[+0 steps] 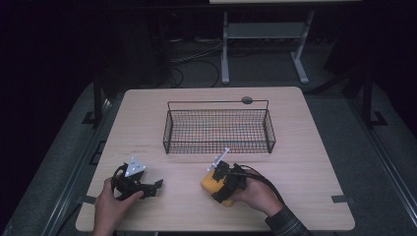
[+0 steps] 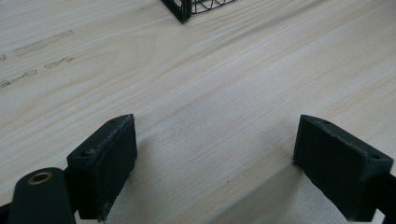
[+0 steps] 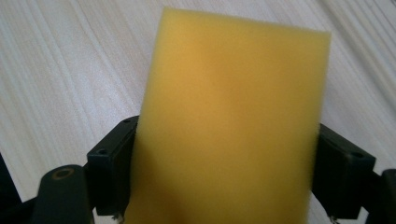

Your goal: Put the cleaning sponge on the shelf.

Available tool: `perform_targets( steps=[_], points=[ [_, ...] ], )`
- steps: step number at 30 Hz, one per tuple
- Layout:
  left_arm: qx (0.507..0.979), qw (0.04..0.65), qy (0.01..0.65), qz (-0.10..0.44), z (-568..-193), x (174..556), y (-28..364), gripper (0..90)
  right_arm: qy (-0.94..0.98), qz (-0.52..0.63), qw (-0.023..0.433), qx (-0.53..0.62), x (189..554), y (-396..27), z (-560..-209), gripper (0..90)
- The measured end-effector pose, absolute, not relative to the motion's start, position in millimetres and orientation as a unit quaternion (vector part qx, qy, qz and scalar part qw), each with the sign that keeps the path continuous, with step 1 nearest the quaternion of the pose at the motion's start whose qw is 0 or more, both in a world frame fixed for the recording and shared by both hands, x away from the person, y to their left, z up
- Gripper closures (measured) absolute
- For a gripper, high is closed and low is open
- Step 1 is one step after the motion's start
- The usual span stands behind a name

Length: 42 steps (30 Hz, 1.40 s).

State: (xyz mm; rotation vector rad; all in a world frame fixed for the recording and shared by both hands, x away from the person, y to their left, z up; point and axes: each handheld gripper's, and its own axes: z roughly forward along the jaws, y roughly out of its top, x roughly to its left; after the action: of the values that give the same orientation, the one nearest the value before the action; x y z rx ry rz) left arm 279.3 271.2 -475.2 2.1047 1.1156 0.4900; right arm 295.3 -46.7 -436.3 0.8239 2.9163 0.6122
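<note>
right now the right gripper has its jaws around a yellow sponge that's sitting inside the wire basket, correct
Not quite. The right gripper does have its jaws around the yellow sponge, but the sponge is on the table in front of the wire basket, not inside it. The high view shows this.
</note>
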Motion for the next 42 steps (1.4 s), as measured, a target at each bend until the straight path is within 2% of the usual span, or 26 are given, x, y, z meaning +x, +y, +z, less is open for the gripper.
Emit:
perform_targets(
  steps=[42],
  points=[
    [0.812, 0.347, 0.430, 0.189, -475, 279, 271, 12.6, 0.929, 0.228, 0.042, 0.290, 306, -91, -392, 20.2]
  ],
)
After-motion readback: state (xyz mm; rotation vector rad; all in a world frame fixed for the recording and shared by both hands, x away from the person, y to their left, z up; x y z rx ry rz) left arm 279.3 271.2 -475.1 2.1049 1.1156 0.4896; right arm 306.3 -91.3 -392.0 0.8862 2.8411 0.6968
